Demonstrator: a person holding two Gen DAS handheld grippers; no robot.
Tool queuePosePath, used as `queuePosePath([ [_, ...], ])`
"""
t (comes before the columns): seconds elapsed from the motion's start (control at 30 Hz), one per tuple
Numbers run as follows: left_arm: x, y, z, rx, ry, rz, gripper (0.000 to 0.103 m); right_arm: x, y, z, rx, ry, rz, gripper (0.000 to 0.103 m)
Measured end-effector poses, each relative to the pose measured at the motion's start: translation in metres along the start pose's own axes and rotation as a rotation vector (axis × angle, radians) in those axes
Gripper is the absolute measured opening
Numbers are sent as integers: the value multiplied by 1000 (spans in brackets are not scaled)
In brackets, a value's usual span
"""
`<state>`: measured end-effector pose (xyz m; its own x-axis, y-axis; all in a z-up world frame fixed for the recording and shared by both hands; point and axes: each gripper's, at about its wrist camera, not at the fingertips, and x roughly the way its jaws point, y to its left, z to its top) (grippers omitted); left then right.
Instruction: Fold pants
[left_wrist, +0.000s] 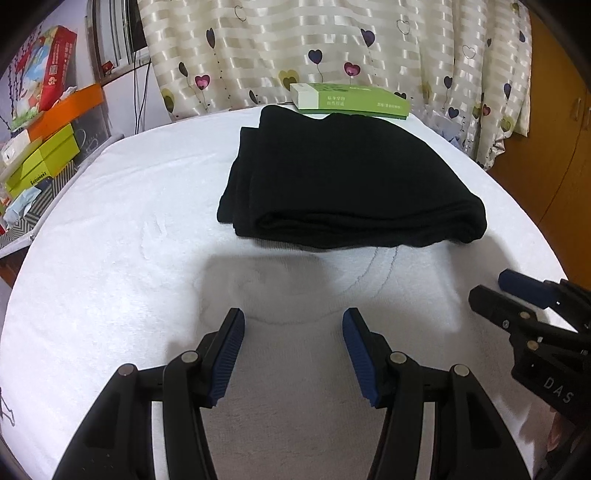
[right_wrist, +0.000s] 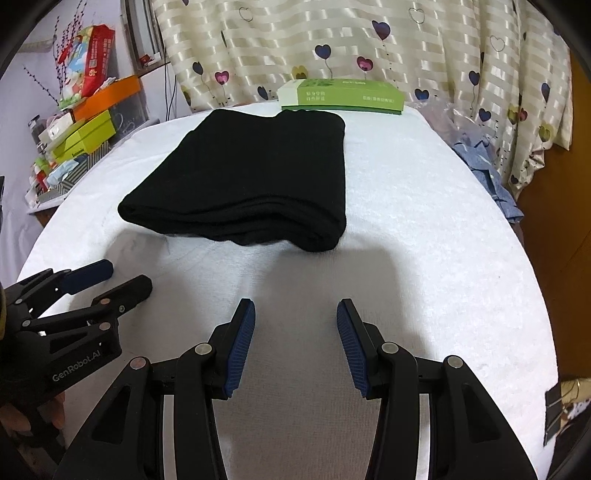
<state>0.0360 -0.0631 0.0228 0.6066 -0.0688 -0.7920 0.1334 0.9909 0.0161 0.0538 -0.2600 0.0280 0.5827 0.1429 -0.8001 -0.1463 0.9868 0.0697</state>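
- Both grippers hang over the near part of the white towel (left_wrist: 110, 240), on the near side of the black pants (left_wrist: 343, 184).
- Left gripper (left_wrist: 293, 332) has its blue-padded jaws spread wide, holding nothing, nearer than the pants and apart from them.
- Right gripper (right_wrist: 295, 325) is likewise parted and empty, short of the pants' near folded edge.
- Black pants (right_wrist: 255, 173) lie folded into a thick stack, flat on the towel.
- Green box (right_wrist: 340, 96) sits just beyond the pants, at their far edge.
- Heart-print curtain (right_wrist: 369, 44) hangs behind the pants.
- Stacked cartons (left_wrist: 40, 147) stand off the pants' left side.
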Motion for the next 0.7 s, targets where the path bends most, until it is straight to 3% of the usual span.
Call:
queuePosePath([
  [0.1,1,1,0,-5,0,-1,59,2,3,0,-11,7,-15,49],
  [0.2,1,2,0,-12,1,-6,60,4,7,1,-28,14,-10,58],
  [0.7,2,3,1,-15,4,-8,62,6,16,-1,-56,23,-65,60],
])
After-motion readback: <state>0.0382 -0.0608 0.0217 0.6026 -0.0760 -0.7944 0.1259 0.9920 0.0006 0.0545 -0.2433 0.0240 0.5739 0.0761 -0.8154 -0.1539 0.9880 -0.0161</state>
